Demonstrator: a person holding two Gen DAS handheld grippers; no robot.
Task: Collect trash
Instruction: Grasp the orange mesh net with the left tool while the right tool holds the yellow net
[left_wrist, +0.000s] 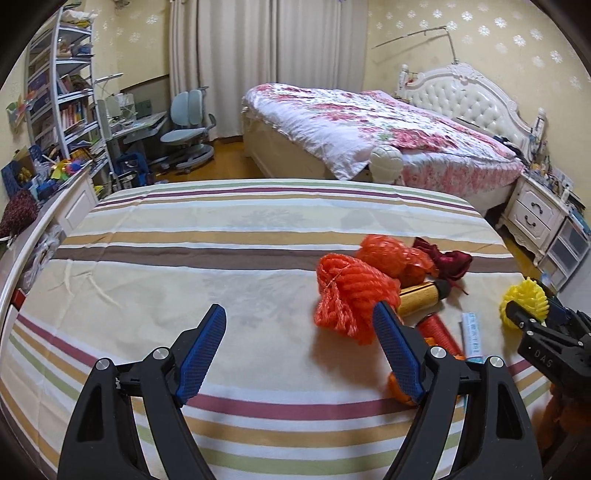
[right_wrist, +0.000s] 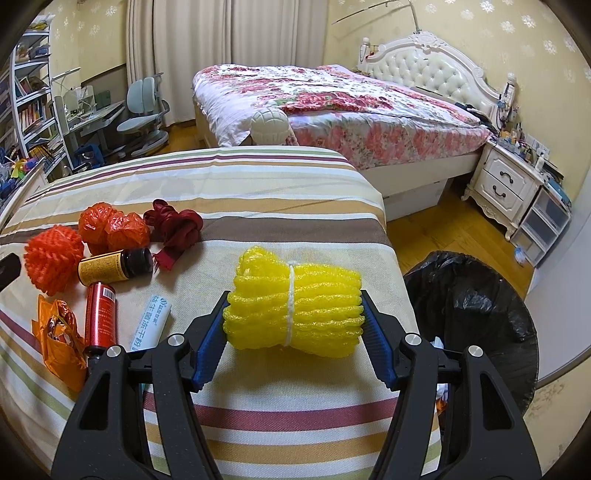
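Note:
My right gripper (right_wrist: 294, 301) is shut on a yellow foam net bundle (right_wrist: 295, 288) tied with white string, its pads pressing both ends, near the right edge of the striped bedspread (right_wrist: 258, 192). That bundle (left_wrist: 522, 297) also shows at the far right of the left wrist view. My left gripper (left_wrist: 299, 314) is open with only bedspread between its fingers. An orange net bundle (left_wrist: 351, 295) lies just beyond its right finger. Around it lie an orange plastic bag (right_wrist: 114, 229), dark red ribbon (right_wrist: 173, 225), a brown bottle (right_wrist: 114, 266), a red can (right_wrist: 99, 314), a white tube (right_wrist: 151, 321) and an orange wrapper (right_wrist: 59, 339).
A bin lined with a black bag (right_wrist: 472, 314) stands on the floor right of the striped bed. Beyond are a floral-quilted bed (right_wrist: 332, 103), a white nightstand (right_wrist: 506, 184), a desk chair (left_wrist: 188, 129) and bookshelves (left_wrist: 59, 92). A white cabinet (left_wrist: 55, 214) runs along the left.

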